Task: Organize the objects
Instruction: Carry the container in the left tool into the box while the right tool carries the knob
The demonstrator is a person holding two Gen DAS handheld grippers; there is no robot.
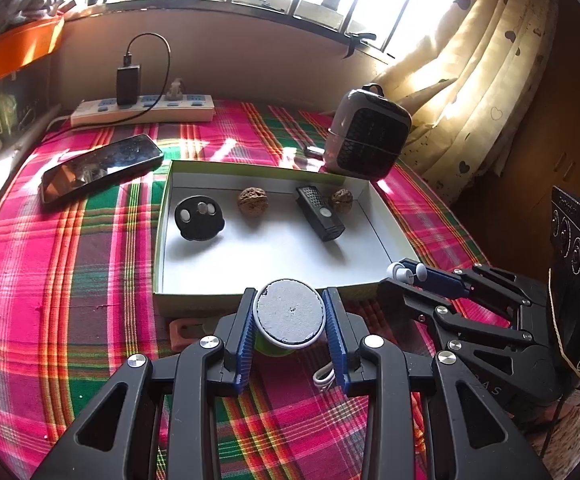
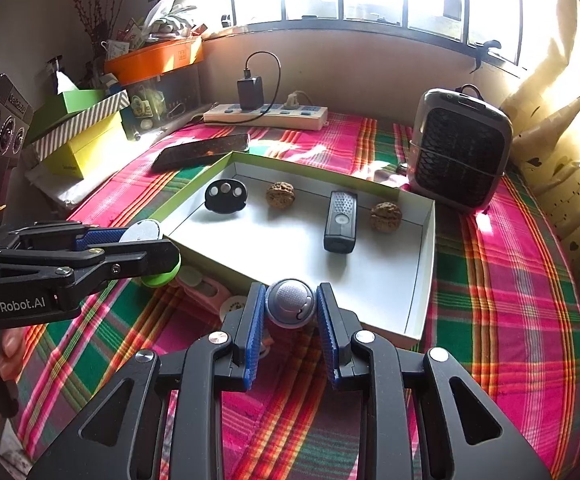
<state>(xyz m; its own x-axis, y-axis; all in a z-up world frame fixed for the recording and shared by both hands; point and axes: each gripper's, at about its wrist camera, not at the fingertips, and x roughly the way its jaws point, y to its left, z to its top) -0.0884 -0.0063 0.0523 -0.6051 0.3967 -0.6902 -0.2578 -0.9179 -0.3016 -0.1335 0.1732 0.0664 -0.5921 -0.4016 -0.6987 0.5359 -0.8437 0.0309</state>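
Note:
A shallow white box (image 1: pixel 161 264) (image 2: pixel 426 280) lies on the plaid cloth. Inside it are a black disc with silver studs (image 1: pixel 198 216) (image 2: pixel 225 195), two walnuts (image 1: pixel 253 201) (image 2: pixel 386 216) and a black remote-like device (image 1: pixel 320 212) (image 2: pixel 341 222). My left gripper (image 1: pixel 290 318) (image 2: pixel 157 252) is shut on a green cup-shaped thing with a grey lid (image 1: pixel 290 312) (image 2: pixel 142 231), held at the box's near edge. My right gripper (image 2: pixel 290 308) (image 1: pixel 406 274) is shut on a small silver-blue earbud-like thing (image 2: pixel 290 303) (image 1: pixel 404 272), just before the box's near right corner.
A phone (image 1: pixel 99 166) (image 2: pixel 201 150), a power strip with charger (image 1: pixel 141 110) (image 2: pixel 265 114) and a small grey fan heater (image 1: pixel 368 132) (image 2: pixel 460 152) stand behind the box. A pink object (image 1: pixel 185 332) (image 2: pixel 205 286) and a white cable (image 1: pixel 324 378) lie before it. Boxes (image 2: pixel 81 136) stack at left.

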